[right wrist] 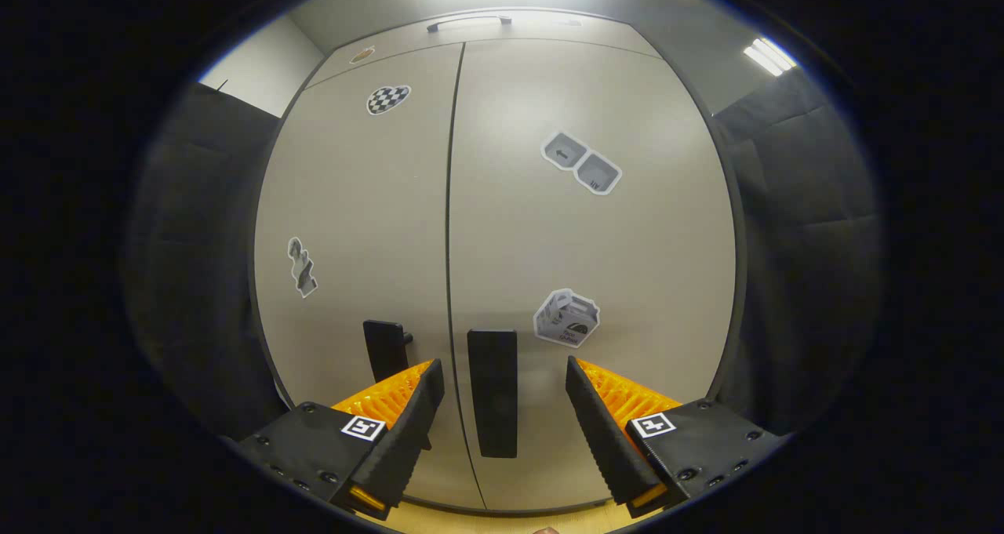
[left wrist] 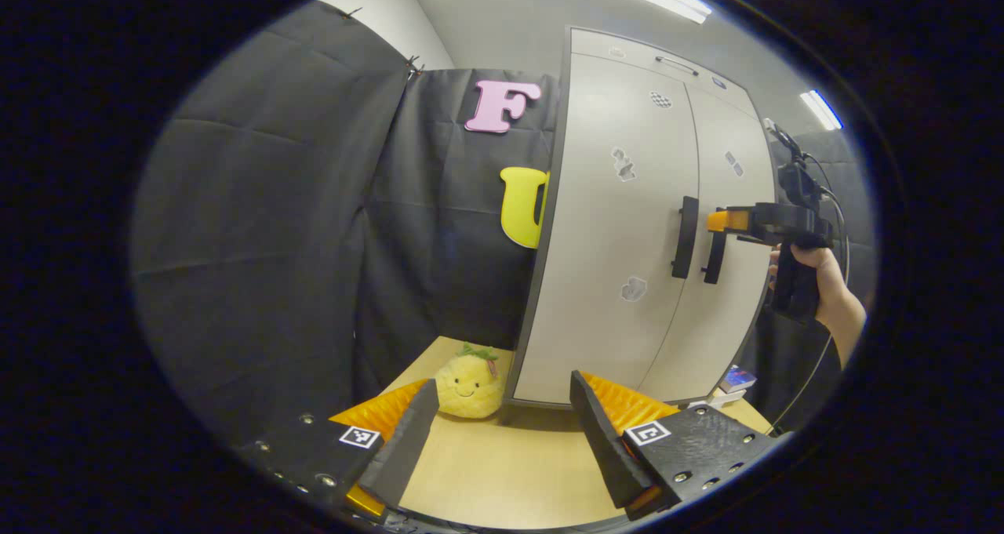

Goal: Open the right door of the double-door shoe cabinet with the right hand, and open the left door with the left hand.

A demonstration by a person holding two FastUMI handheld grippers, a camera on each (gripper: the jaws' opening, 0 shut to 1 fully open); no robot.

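The pale grey double-door shoe cabinet [left wrist: 620, 228] stands on a wooden table with both doors closed. Its black left door handle [left wrist: 685, 236] and right door handle [left wrist: 714, 256] sit side by side at the centre seam. In the left gripper view a hand holds my right gripper [left wrist: 720, 222] at the right handle. In the right gripper view that gripper [right wrist: 502, 408] is open, and the right door handle [right wrist: 492, 393] stands between its fingers without being squeezed. The left door handle [right wrist: 386, 350] is just to its left. My left gripper [left wrist: 502, 432] hangs open over the table, well short of the cabinet.
A yellow pineapple plush [left wrist: 469, 385] lies on the table [left wrist: 502, 479] by the cabinet's left front corner. A small blue box [left wrist: 737, 377] sits at the cabinet's right foot. Black cloth walls stand to the left and behind. Stickers dot both doors.
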